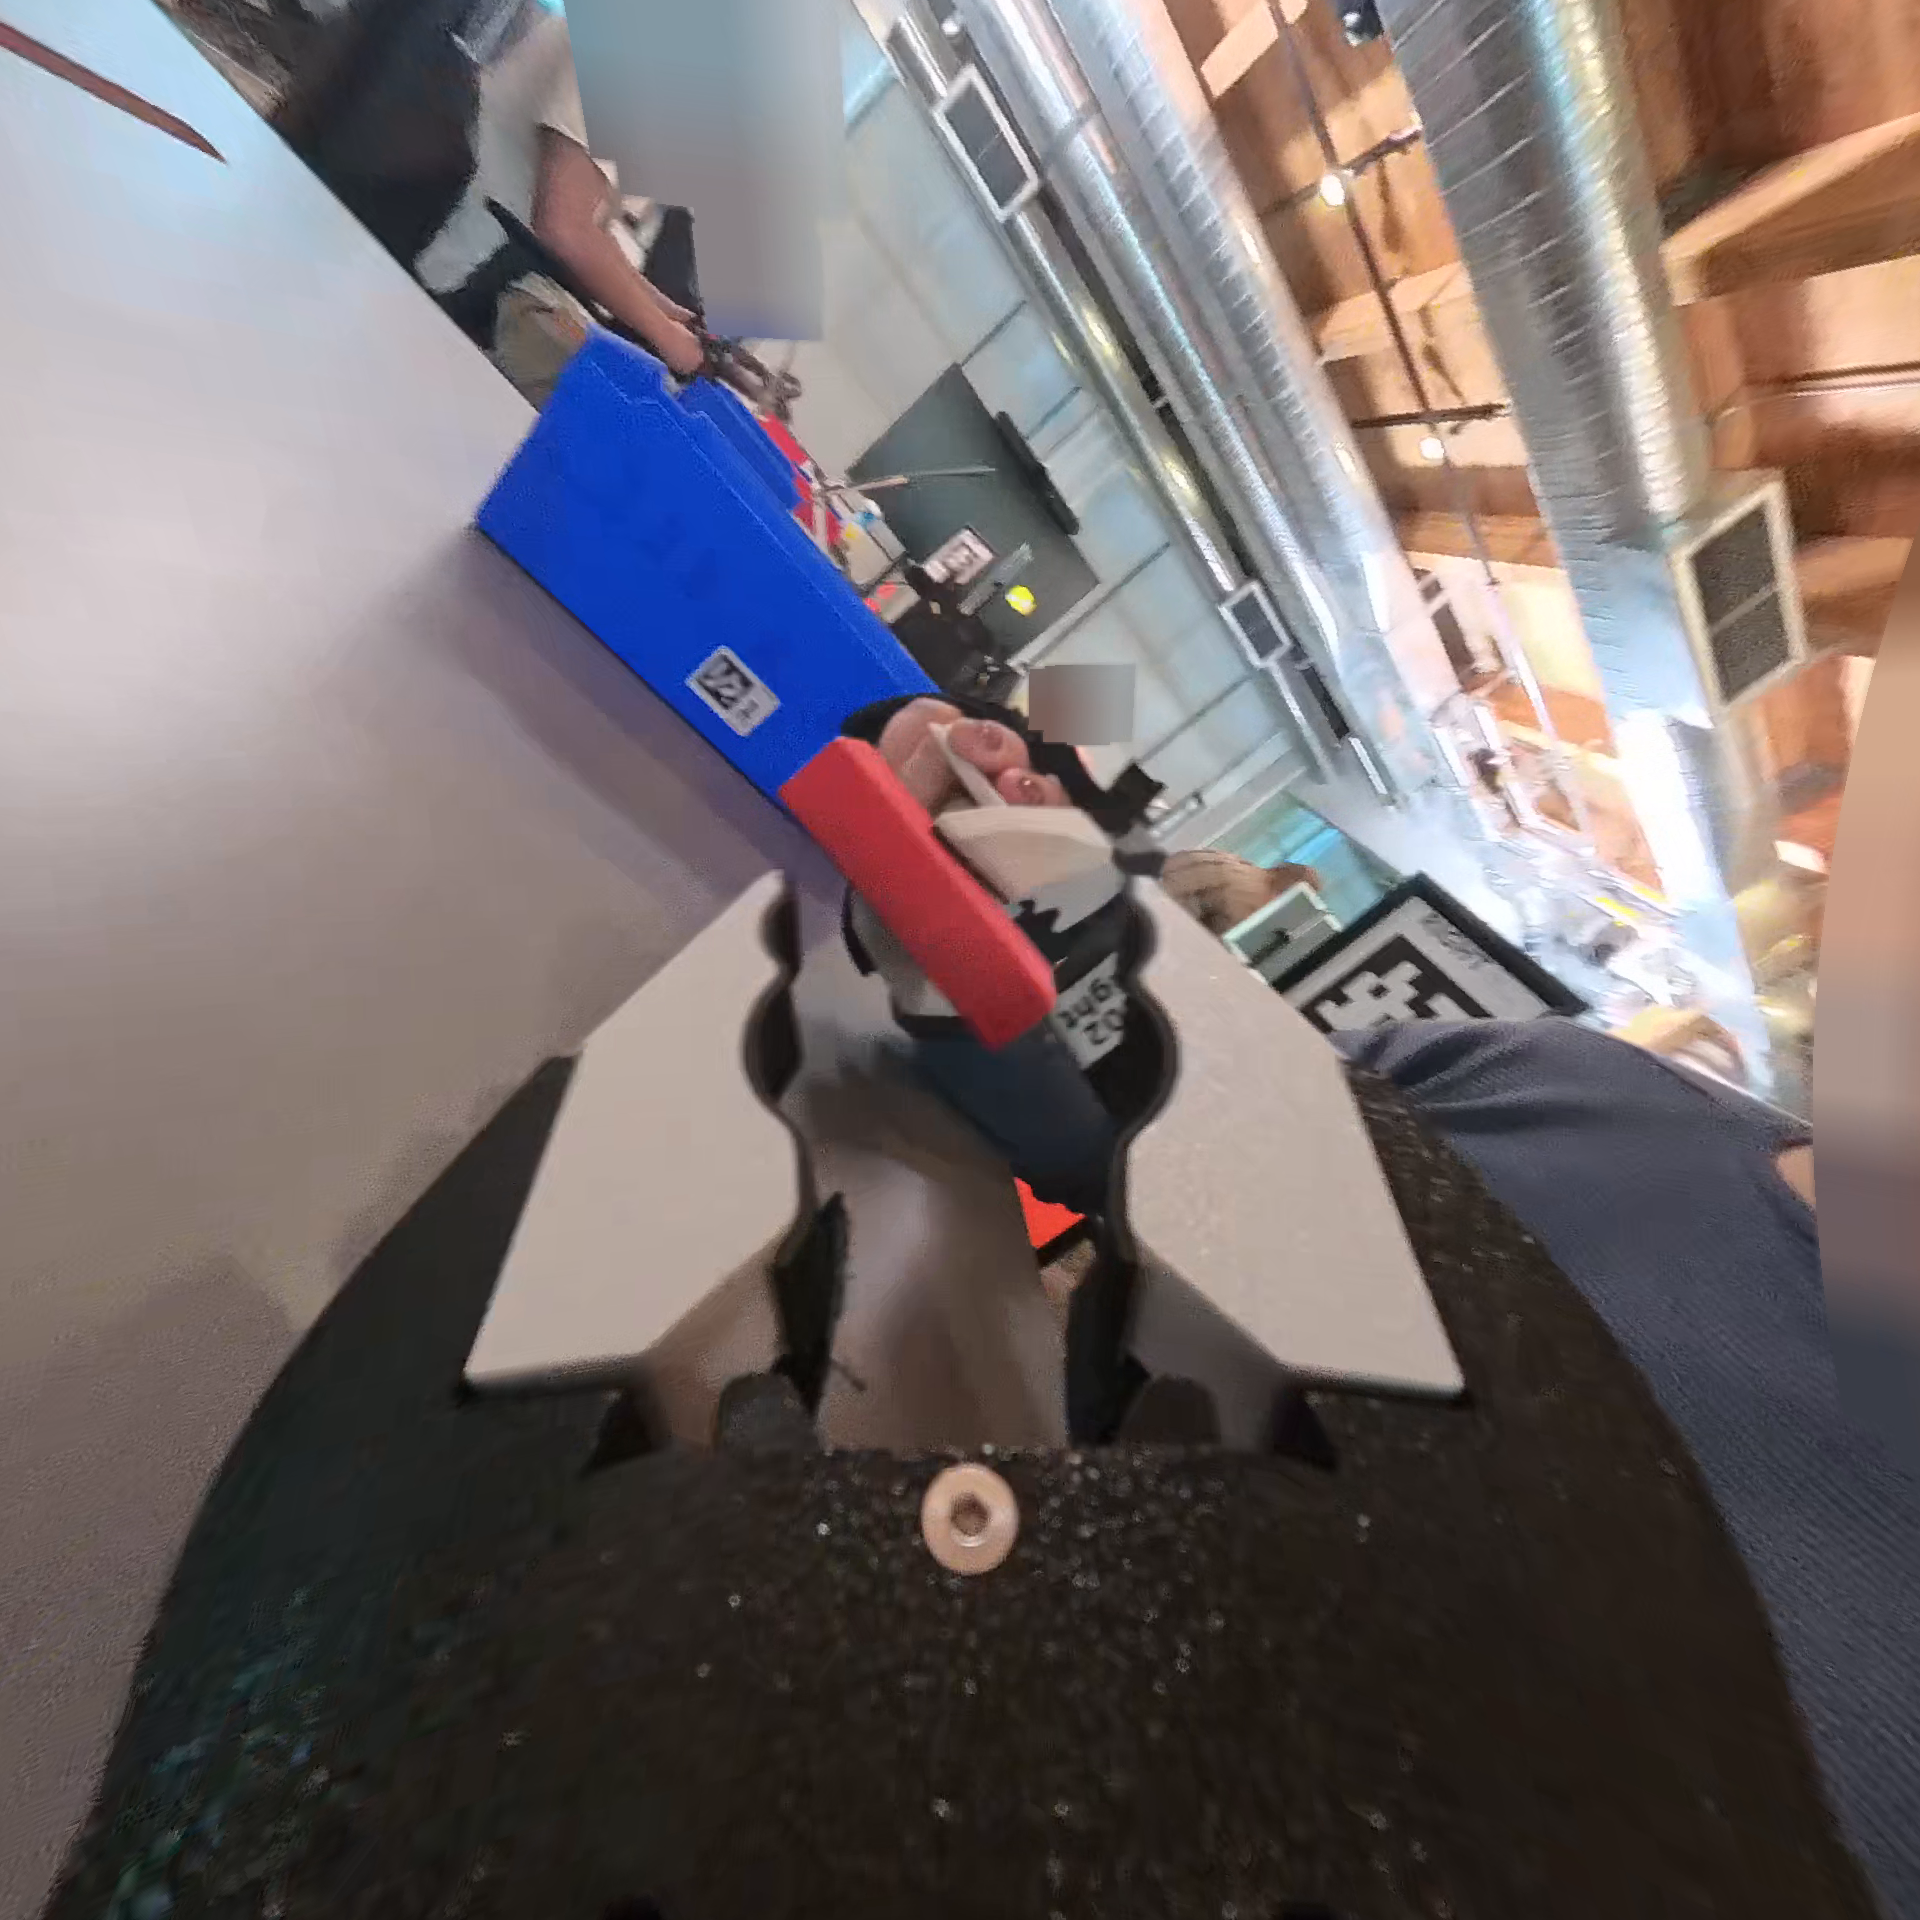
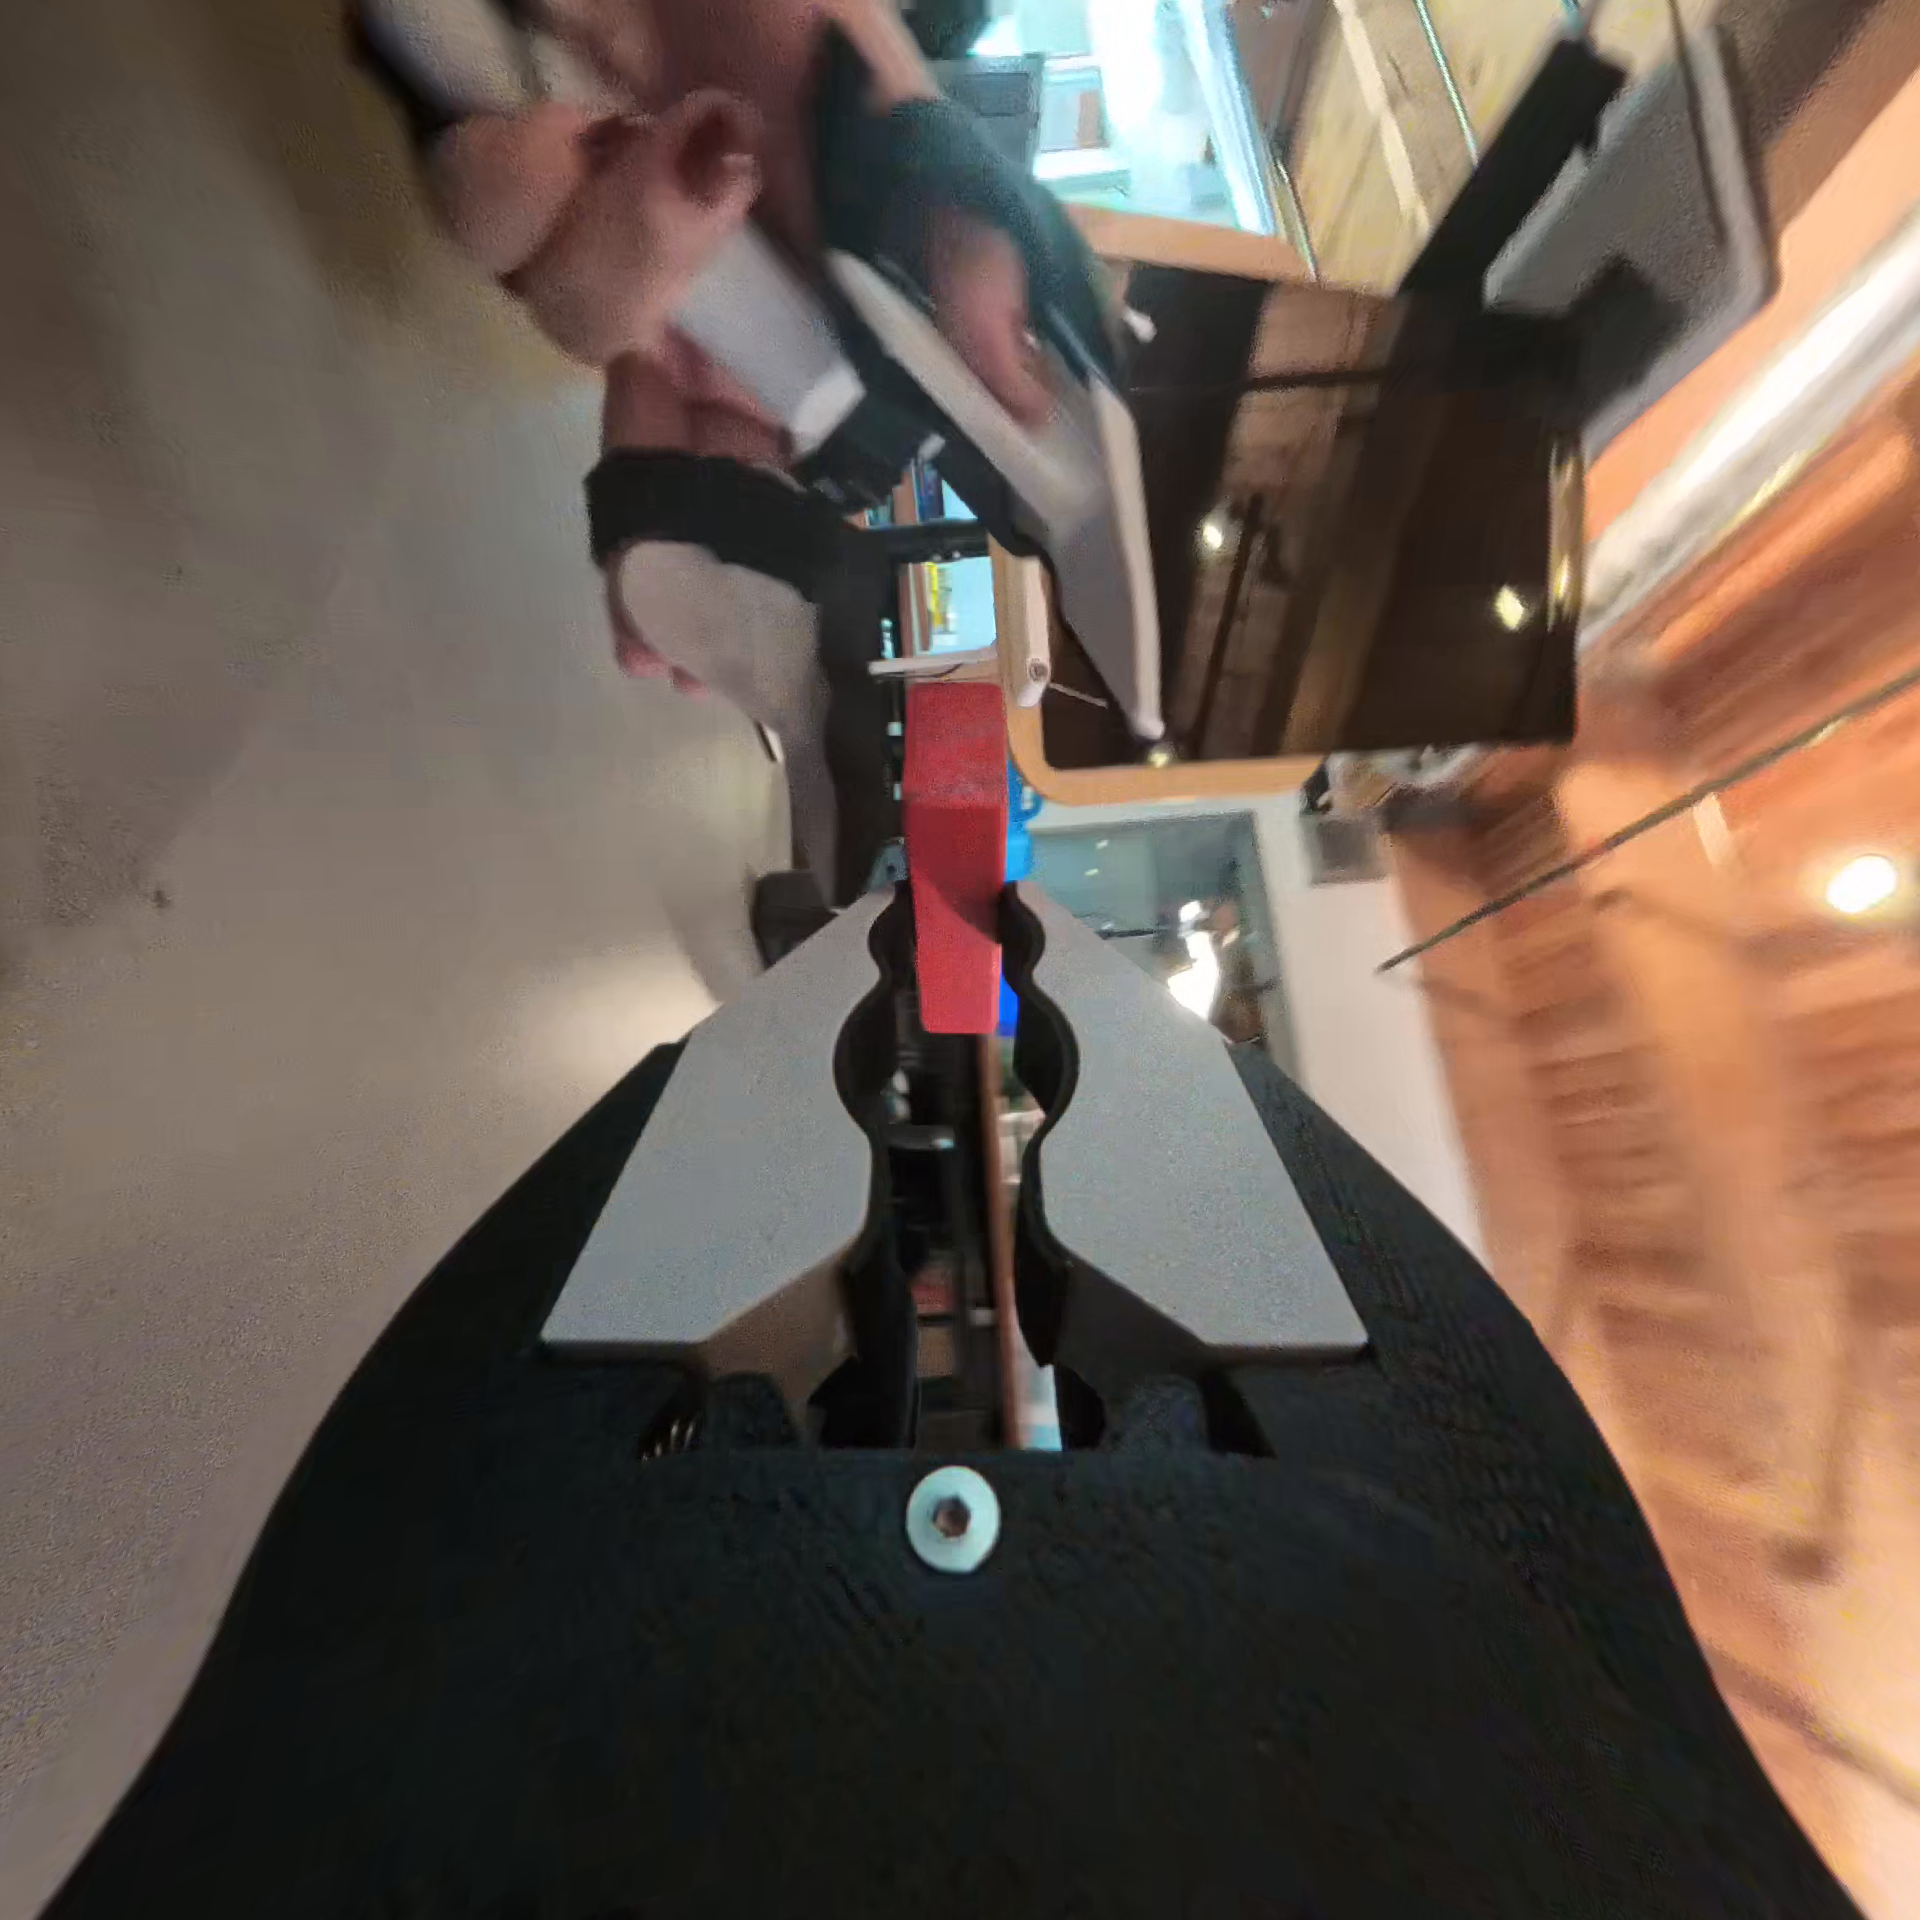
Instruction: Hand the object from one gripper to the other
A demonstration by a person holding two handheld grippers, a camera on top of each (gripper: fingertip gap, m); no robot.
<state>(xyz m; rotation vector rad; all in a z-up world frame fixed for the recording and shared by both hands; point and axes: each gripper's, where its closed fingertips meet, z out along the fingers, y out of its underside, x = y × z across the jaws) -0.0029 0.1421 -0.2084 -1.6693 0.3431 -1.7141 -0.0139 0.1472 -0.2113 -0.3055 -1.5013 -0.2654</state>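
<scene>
Right gripper: you clamp the red block at its tips, frame centre | block's long axis runs straight ahead, away from camera | left gripper: spread, holding nothing.

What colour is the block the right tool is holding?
Red; the block shows best in the right wrist view.

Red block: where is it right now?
Right wrist view: red block is clamped at the tips of the right gripper. Left gripper is open, just short of it.
</scene>
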